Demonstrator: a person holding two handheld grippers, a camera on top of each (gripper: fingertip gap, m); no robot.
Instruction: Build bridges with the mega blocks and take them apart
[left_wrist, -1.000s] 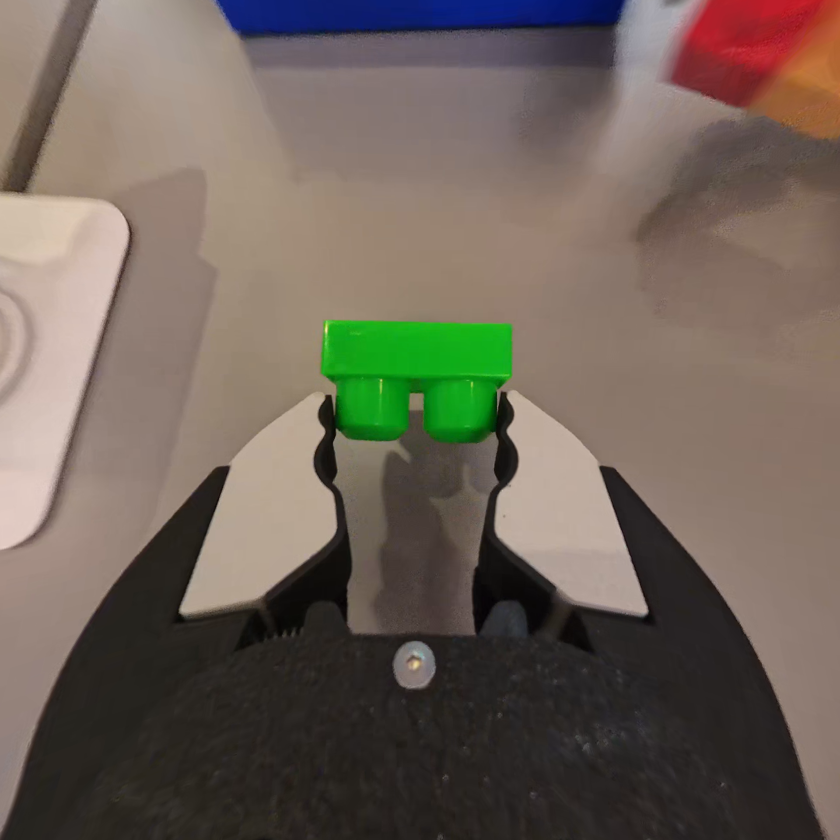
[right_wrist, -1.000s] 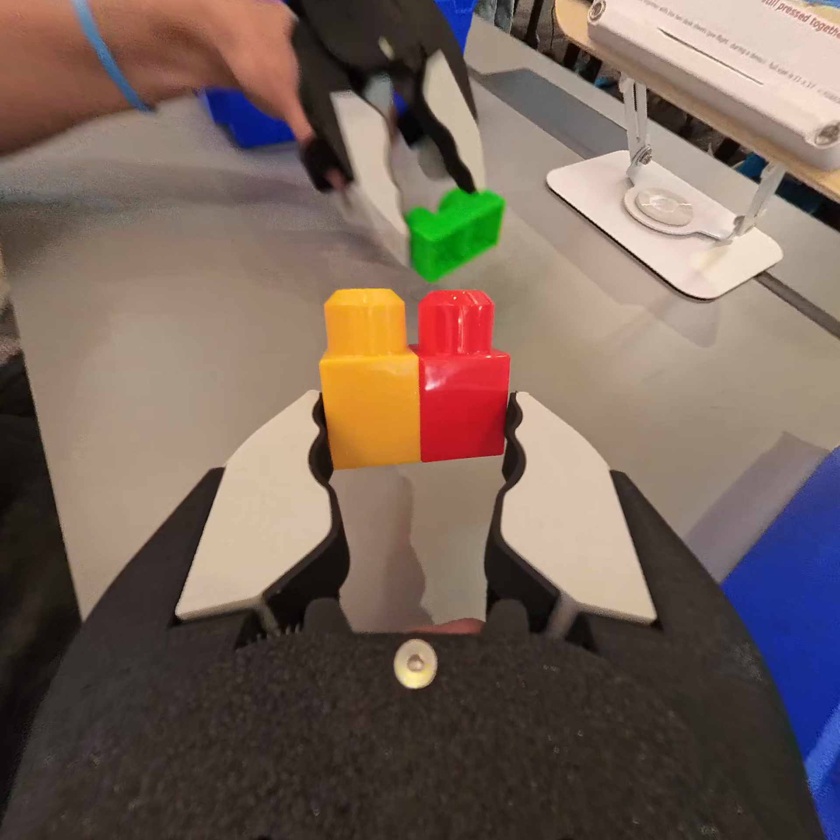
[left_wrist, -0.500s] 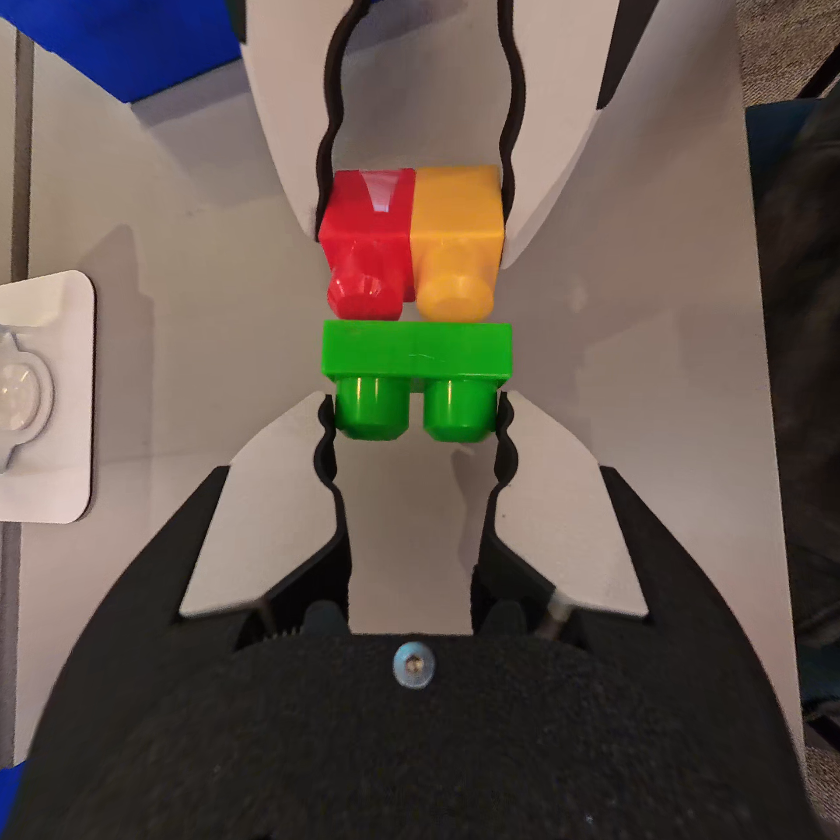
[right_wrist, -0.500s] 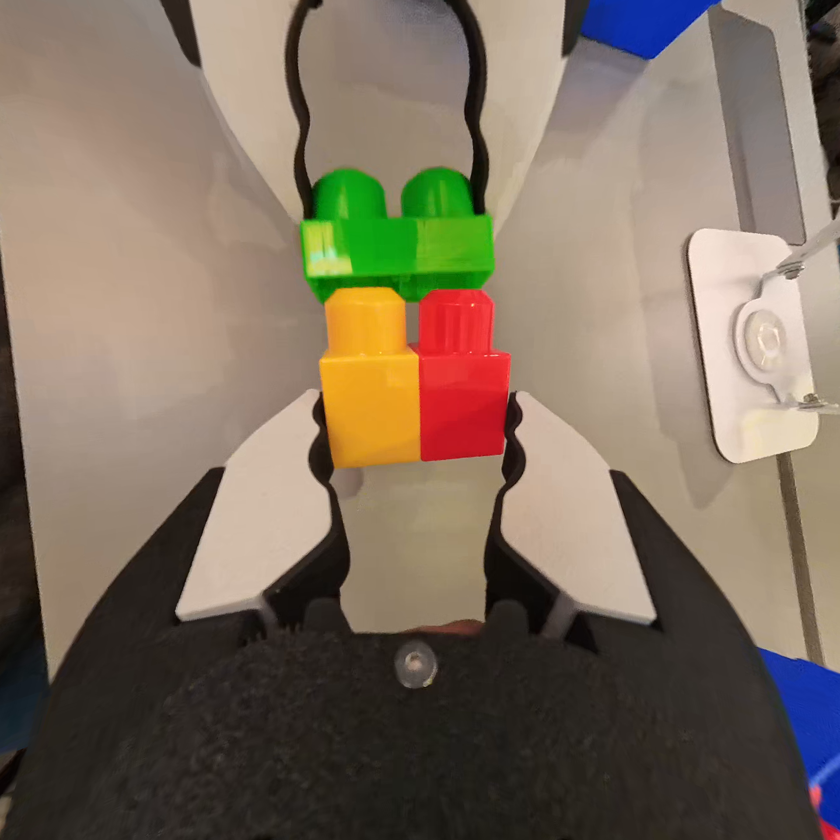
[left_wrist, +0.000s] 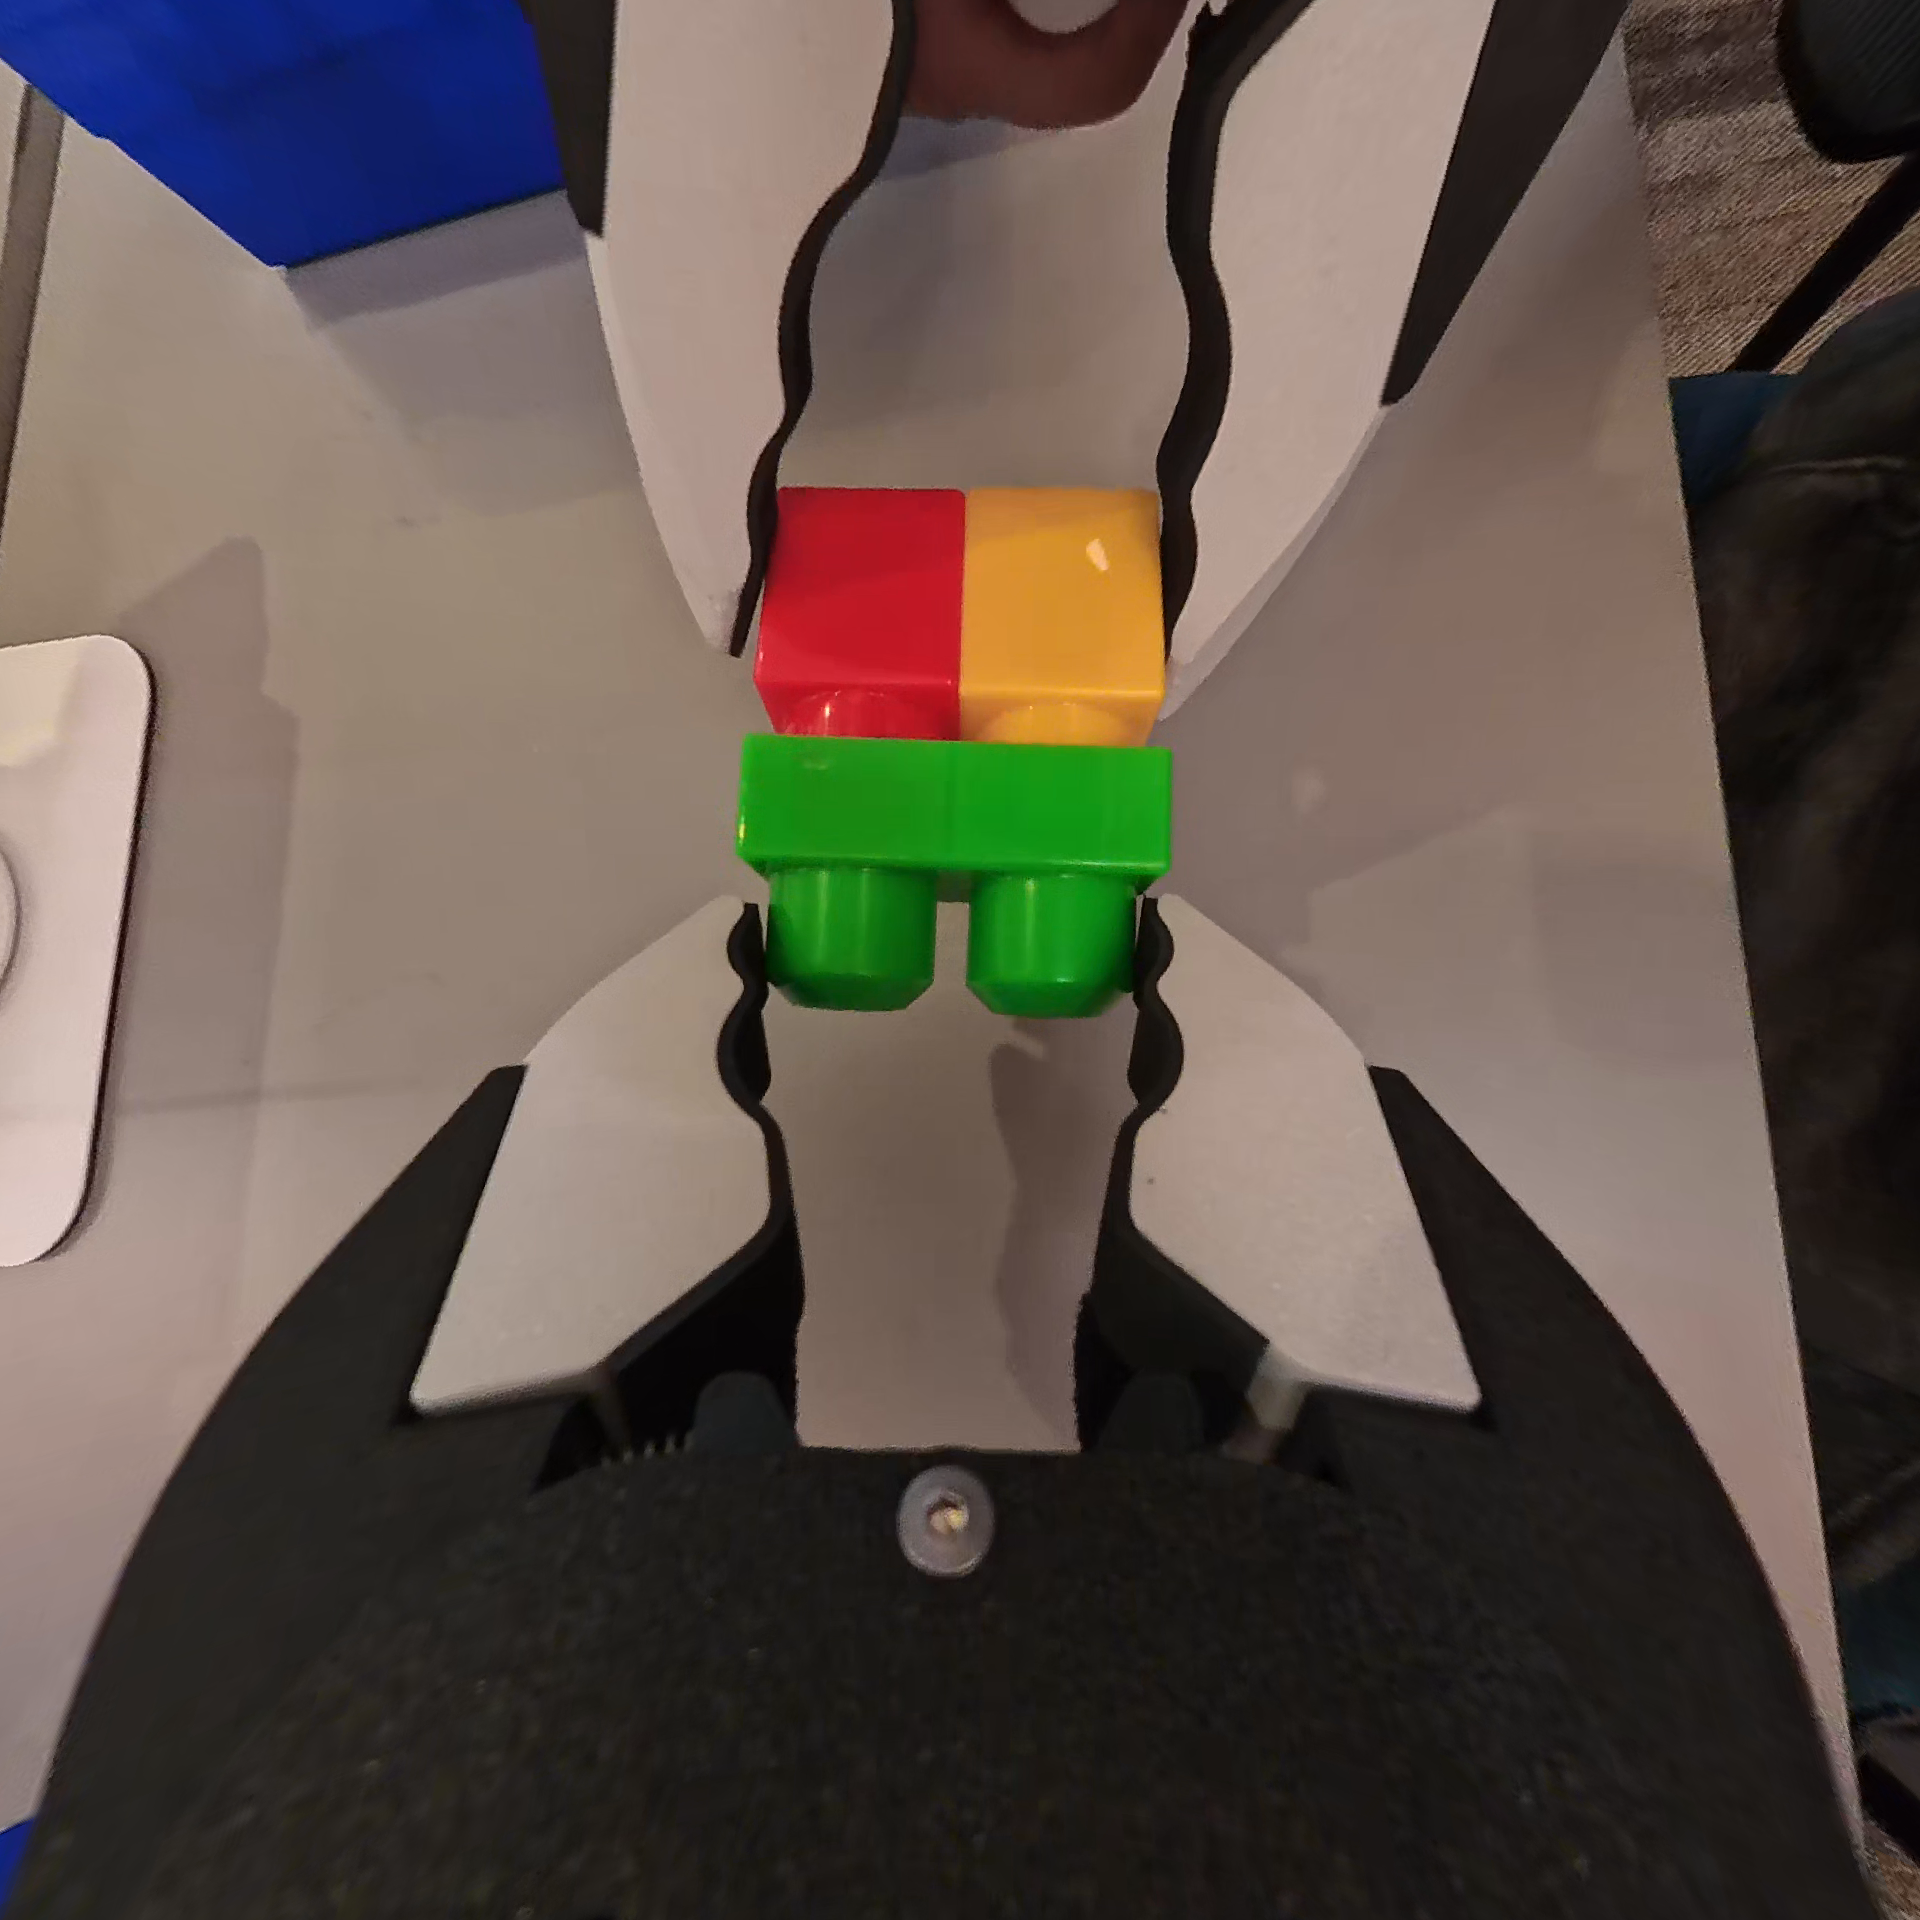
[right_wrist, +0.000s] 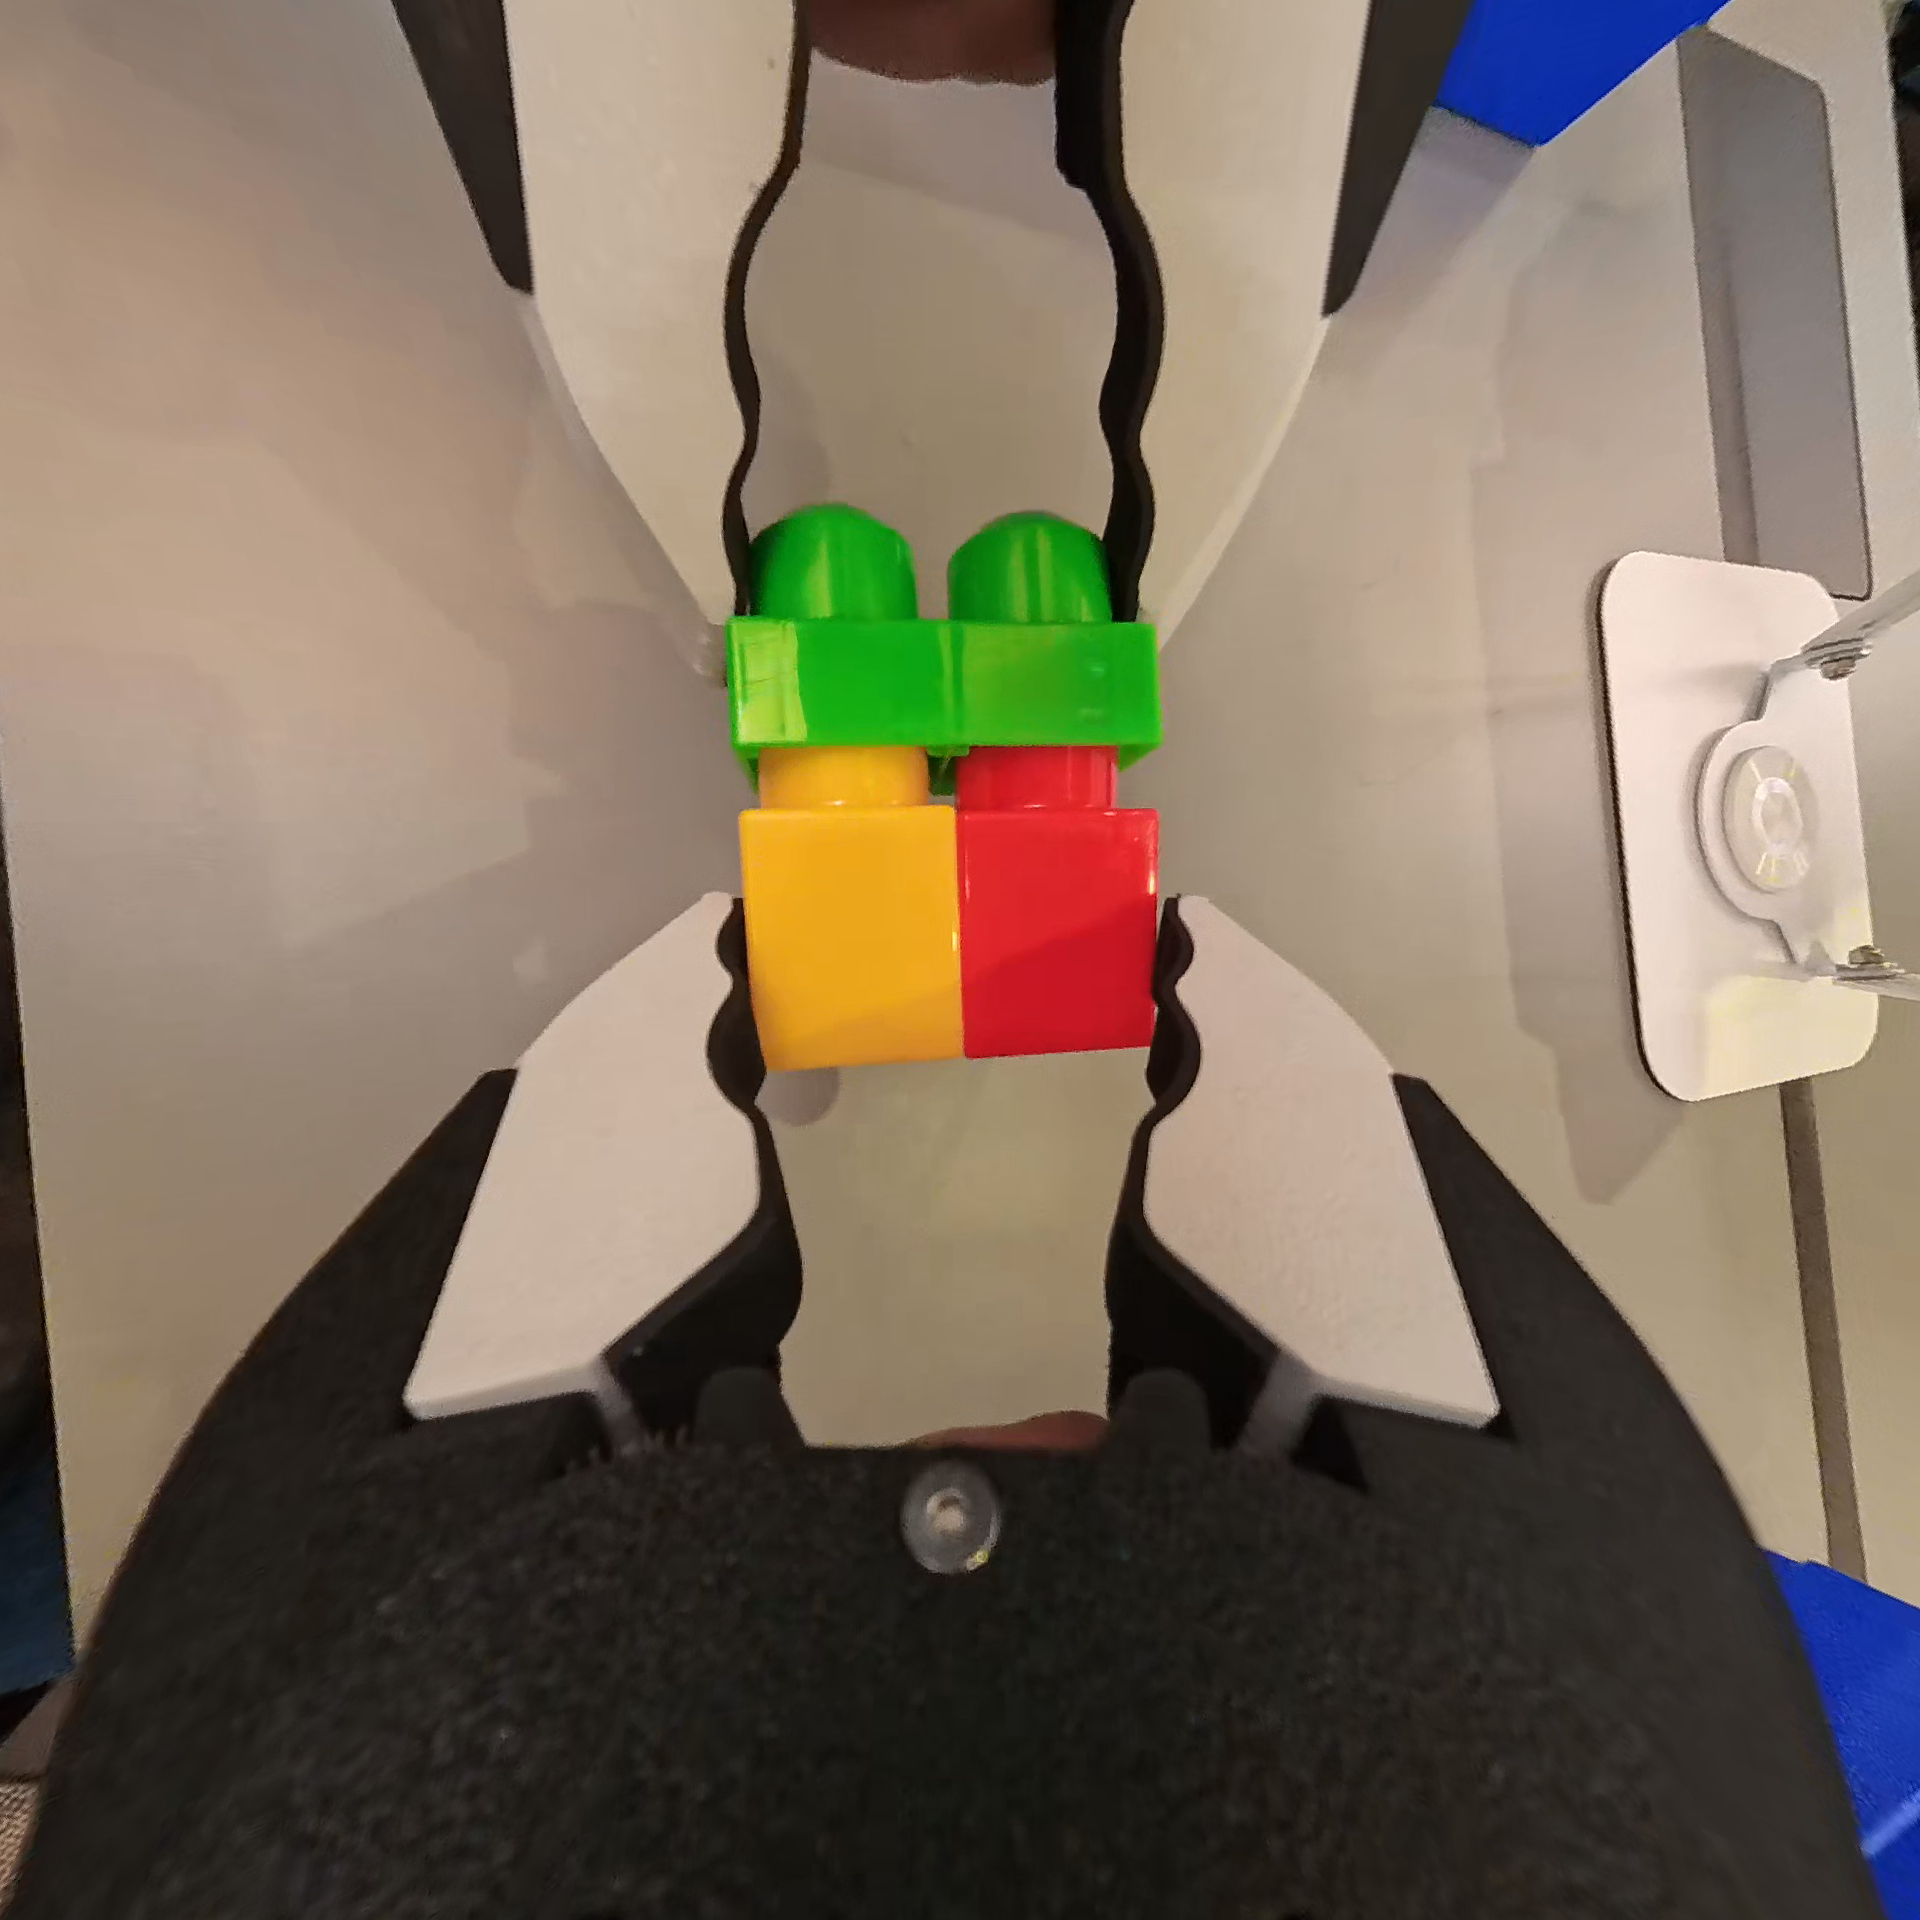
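Observation:
My left gripper (left_wrist: 948, 940) is shut on the two studs of a flat green block (left_wrist: 951, 821). My right gripper (right_wrist: 951, 971) is shut on a yellow block (right_wrist: 847, 935) and a red block (right_wrist: 1055, 925) held side by side. The grippers face each other above the grey table (left_wrist: 416, 644). The yellow and red studs sit partly inside the green block's underside (right_wrist: 940, 681), with a short length of each stud still showing. In the left wrist view the red block (left_wrist: 862, 587) is left of the yellow block (left_wrist: 1060, 587), between the right gripper's fingers (left_wrist: 686, 416).
A white stand base (right_wrist: 1756, 831) lies on the table, at the left edge in the left wrist view (left_wrist: 52, 935). A blue bin (left_wrist: 291, 114) is at the far corner, another blue one (right_wrist: 1860, 1714) near my right gripper. The table edge (left_wrist: 1704, 935) borders a dark chair. My hands' fingertips stand some 4 centimetres from each other.
The grippers swung from apart to facing each other over the table. The green block has closed onto the yellow and red studs, which now enter its underside.

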